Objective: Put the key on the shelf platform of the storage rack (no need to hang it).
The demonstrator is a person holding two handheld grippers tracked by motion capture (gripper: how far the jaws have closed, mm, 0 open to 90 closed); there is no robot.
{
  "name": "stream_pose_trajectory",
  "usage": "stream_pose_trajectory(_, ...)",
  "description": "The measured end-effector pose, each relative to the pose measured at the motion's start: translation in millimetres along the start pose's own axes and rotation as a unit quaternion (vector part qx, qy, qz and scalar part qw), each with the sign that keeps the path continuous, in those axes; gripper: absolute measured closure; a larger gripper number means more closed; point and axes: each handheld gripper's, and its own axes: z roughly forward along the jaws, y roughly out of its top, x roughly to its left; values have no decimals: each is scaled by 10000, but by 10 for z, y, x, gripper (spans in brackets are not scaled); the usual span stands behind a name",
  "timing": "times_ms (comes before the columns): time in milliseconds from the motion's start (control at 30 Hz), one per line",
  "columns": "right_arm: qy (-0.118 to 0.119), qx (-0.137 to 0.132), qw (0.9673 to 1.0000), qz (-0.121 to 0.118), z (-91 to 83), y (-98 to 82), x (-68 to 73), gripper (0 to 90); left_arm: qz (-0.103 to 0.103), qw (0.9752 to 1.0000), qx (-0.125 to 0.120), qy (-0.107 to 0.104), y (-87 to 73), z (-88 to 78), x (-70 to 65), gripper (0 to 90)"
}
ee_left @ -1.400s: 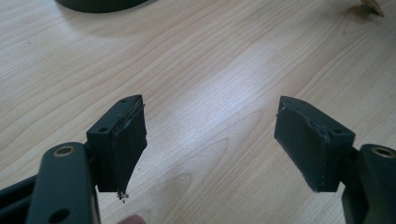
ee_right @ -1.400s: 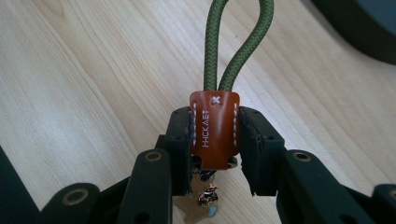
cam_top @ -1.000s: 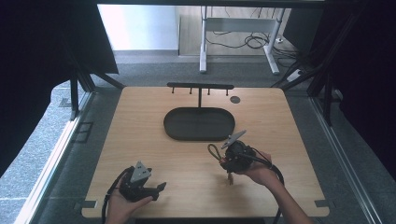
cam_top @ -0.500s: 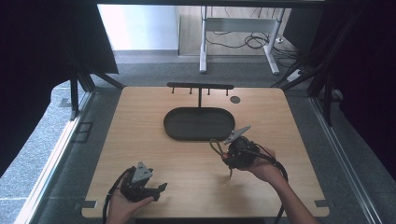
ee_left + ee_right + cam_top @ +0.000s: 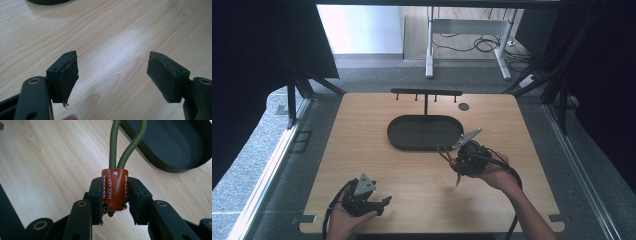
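Observation:
A key strap with a brown leather tab (image 5: 115,190) and a green cord loop (image 5: 125,147) is pinched in my right gripper (image 5: 115,188), which is shut on the tab. In the high view the right gripper (image 5: 454,159) hovers over the table just right of the black oval tray (image 5: 398,142). The cord loop (image 5: 443,150) points toward the tray, and a small end (image 5: 458,179) dangles below. My left gripper (image 5: 384,202) rests near the table's front edge. Its jaws stand wide open over bare wood in the left gripper view (image 5: 112,75).
A black rack with hooks (image 5: 427,92) stands behind the tray near the far edge, and a small dark disc (image 5: 463,106) lies to its right. The tray's wall shows close by in the right gripper view (image 5: 175,167). The wooden tabletop (image 5: 362,125) spreads to the left.
My right hand has lifted a little and drifted right with the key strap still in its jaws. The left hand has stayed where it was.

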Motion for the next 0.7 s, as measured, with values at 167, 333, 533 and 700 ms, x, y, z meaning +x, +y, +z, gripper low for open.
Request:
stream_pose_trajectory(167,-32,-16,10000,2,-23,29,-24,664,3,10000,-10,-5,1,-4,1,256)
stream_pose_trajectory(333,-51,-36,10000,-19,-34,57,-53,664,0,10000,-12,-2,1,-7,2,256)
stream_pose_trajectory(533,-86,-26,9999,-57,-35,96,-82,665,4,10000,-9,-3,2,-7,0,256)
stream_pose_trajectory(700,-98,-60,9999,-51,-51,134,-113,665,9,10000,-10,-5,2,-7,-1,256)
